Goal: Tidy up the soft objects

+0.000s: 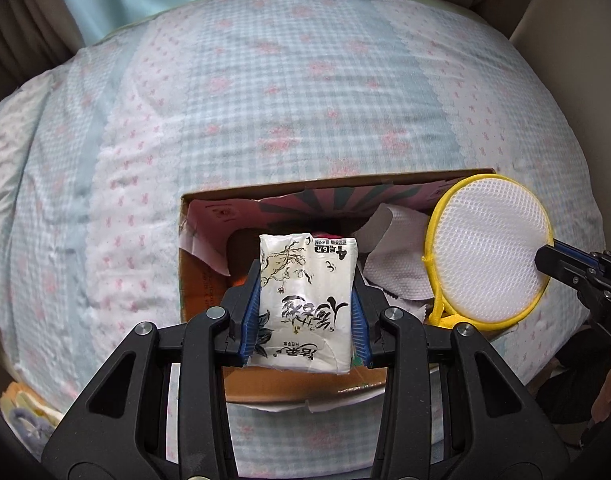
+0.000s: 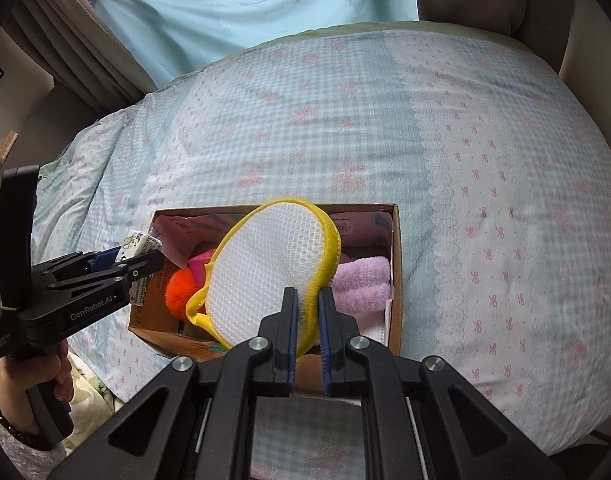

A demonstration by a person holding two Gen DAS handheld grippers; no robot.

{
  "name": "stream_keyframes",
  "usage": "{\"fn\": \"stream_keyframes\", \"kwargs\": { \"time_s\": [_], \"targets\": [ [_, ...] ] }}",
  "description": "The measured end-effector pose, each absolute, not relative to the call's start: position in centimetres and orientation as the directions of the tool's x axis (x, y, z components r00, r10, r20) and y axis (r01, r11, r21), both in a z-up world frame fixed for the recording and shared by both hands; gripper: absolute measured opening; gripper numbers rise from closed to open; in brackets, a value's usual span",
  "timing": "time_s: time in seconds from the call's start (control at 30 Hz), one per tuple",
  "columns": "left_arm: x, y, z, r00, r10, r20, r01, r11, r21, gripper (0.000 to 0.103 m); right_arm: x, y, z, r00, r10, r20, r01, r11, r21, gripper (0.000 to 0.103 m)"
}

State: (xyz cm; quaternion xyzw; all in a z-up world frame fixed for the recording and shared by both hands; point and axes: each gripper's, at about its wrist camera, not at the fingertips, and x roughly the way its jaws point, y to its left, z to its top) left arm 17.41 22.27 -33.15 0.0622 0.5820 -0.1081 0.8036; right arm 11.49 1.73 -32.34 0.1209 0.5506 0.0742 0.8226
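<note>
A tissue pack (image 1: 305,300) is clamped between the left gripper's (image 1: 305,280) pads above the cardboard box (image 1: 193,280) on the bed quilt (image 1: 305,100). A yellow-rimmed mesh pad (image 2: 265,264) is pinched at its rim by the nearly closed right gripper (image 2: 307,300), over the same box.

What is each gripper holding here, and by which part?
Left gripper clamps the tissue pack across its long sides. Right gripper pinches the yellow-rimmed mesh pad at its rim. Both hang over the cardboard box.

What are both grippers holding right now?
Left gripper: shut on the tissue pack.
Right gripper: shut on the yellow-rimmed mesh pad.
</note>
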Motion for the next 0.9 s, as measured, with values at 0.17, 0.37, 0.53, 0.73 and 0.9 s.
{"fn": "stream_keyframes", "kwargs": {
  "time_s": [0.17,0.37,0.53,0.73,0.9],
  "targets": [
    [18.1,21.0,-34.6,0.239,-0.095,-0.966,0.297,0.955,-0.021,0.060,12.0,2.3,-34.1,0.354,0.250,-0.901,0.024,0.961,0.276,0.026],
    [18.1,21.3,-35.4,0.217,-0.094,-0.972,0.305,0.952,-0.023,0.103,11.5,2.8,-35.0,0.342,0.179,-0.922,-0.005,0.982,0.189,0.103],
    [17.7,21.7,-36.1,0.200,-0.086,-0.976,0.305,0.952,-0.022,0.103,11.2,2.2,-35.8,0.327,0.183,-0.927,0.021,0.979,0.201,0.103],
    [17.5,21.8,-35.2,0.215,-0.074,-0.974,0.277,0.961,-0.012,0.103,11.3,1.9,-35.2,0.337,0.192,-0.921,0.020,0.977,0.211,0.103],
    [17.0,21.3,-33.3,0.244,-0.046,-0.969,0.236,0.972,0.014,0.103,11.6,1.5,-34.0,0.344,0.213,-0.914,-0.004,0.974,0.225,0.103]
  ]
}}
